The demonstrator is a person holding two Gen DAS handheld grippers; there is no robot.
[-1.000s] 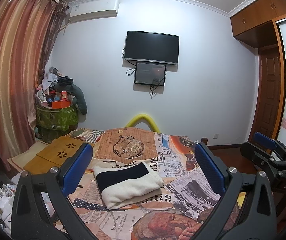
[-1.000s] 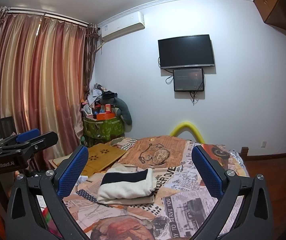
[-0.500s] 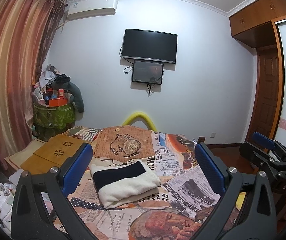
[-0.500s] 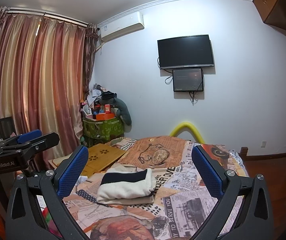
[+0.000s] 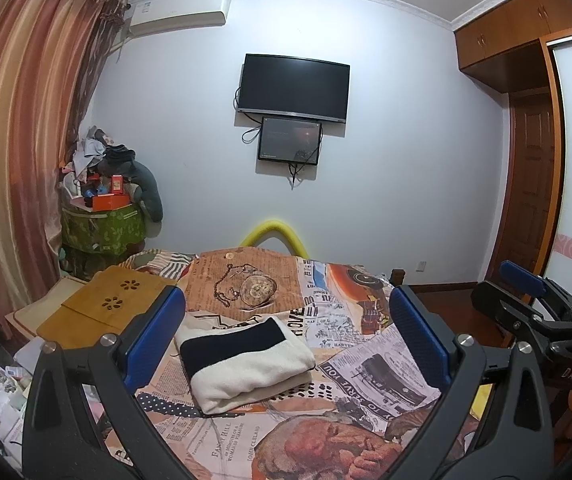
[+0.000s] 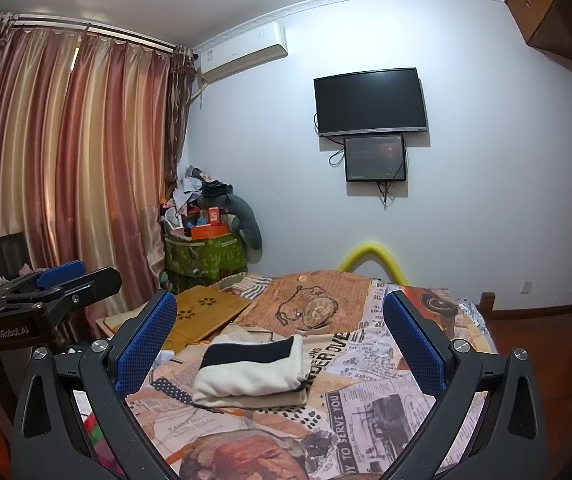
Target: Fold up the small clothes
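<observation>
A folded cream garment with a dark navy band (image 5: 242,364) lies on the patterned bedspread (image 5: 358,364); it also shows in the right wrist view (image 6: 252,372). My left gripper (image 5: 286,340) is open and empty, held above and short of the garment. My right gripper (image 6: 282,344) is open and empty, also back from the garment. The right gripper shows at the right edge of the left wrist view (image 5: 526,304), and the left gripper at the left edge of the right wrist view (image 6: 58,284).
A wooden lap tray (image 5: 106,308) lies at the bed's left side. A cluttered green box (image 5: 102,228) stands by the curtains (image 5: 14,160). A TV (image 5: 292,88) hangs on the far wall. A wooden door (image 5: 530,184) is at right.
Both views have shifted only slightly; the left wrist view drifted a little. The garment has not moved and both grippers stay open.
</observation>
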